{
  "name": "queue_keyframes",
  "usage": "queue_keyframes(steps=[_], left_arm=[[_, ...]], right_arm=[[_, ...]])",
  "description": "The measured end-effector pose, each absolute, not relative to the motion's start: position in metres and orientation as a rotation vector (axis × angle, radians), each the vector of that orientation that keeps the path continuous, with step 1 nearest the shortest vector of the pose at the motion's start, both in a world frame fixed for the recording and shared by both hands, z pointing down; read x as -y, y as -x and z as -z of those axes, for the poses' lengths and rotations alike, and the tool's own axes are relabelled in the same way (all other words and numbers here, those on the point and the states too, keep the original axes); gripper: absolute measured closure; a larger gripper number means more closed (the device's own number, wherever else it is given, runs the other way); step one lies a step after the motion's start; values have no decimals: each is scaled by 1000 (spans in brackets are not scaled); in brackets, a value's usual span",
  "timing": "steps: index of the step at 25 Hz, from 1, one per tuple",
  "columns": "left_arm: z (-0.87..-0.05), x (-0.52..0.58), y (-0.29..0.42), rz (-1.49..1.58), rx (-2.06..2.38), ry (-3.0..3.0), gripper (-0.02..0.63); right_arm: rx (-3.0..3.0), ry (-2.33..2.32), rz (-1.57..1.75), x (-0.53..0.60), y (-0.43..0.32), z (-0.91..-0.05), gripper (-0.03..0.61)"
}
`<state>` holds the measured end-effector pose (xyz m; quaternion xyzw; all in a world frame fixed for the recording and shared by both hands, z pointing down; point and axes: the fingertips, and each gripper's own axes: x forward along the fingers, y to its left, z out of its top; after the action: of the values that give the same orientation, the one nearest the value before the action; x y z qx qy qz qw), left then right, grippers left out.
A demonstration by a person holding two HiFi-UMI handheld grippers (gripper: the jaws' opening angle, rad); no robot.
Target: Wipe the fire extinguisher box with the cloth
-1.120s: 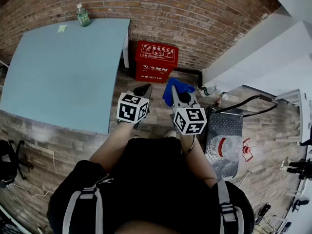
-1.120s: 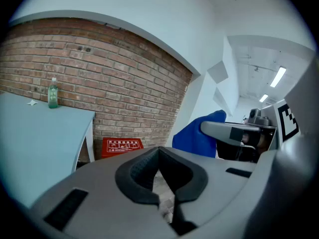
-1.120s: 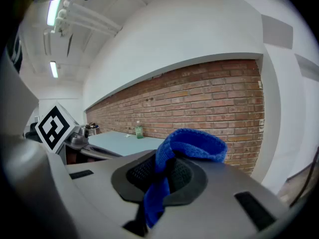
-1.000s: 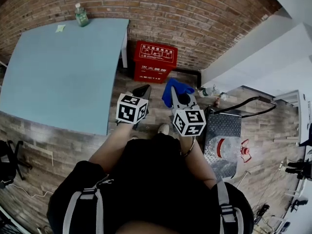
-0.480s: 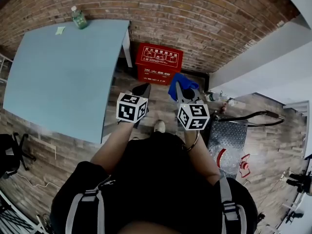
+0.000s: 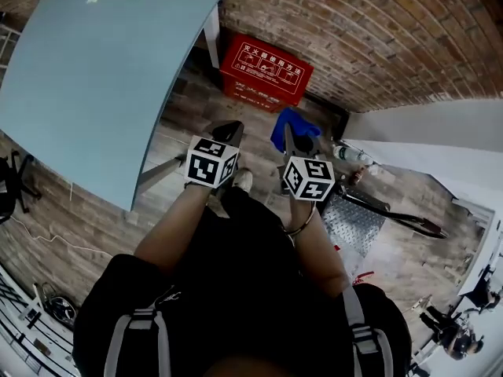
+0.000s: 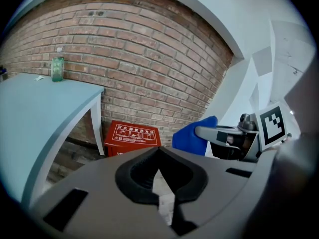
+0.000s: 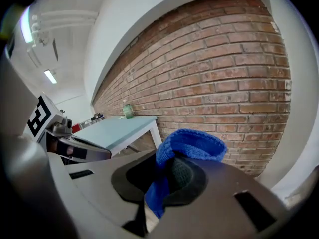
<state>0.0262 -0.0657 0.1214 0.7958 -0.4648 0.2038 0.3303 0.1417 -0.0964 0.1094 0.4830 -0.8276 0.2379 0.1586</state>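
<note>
The red fire extinguisher box (image 6: 266,72) stands on the floor against the brick wall, beside the table leg; it also shows in the left gripper view (image 7: 131,136). My right gripper (image 6: 289,136) is shut on a blue cloth (image 6: 288,126), held in the air short of the box; the cloth bulges out of its jaws (image 8: 187,146). My left gripper (image 6: 229,131) is shut with nothing in it, level with the right one and to its left. In the left gripper view the right gripper with the blue cloth (image 7: 192,137) shows at the right.
A light blue table (image 6: 86,69) fills the left, with a green bottle (image 7: 58,68) at its far edge by the wall. A metal hand cart (image 6: 354,214) lies on the floor at the right. A white wall (image 6: 424,132) closes the right side.
The head view has moved forward and tilted, so the box and table sit higher and closer. Both grippers have kept their hold and their place side by side.
</note>
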Motion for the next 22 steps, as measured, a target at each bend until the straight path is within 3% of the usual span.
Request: queue_keyframes(steps=[13,22], left_arm=[[-265,79,2,-526,1158,-1946,618],[-381,157,10,-504,1212,-2063,620]], right_arm=[[2167,-1492,-744,146,-159,-267,537],[2198,-1718,-636,191,-183,-364,537]])
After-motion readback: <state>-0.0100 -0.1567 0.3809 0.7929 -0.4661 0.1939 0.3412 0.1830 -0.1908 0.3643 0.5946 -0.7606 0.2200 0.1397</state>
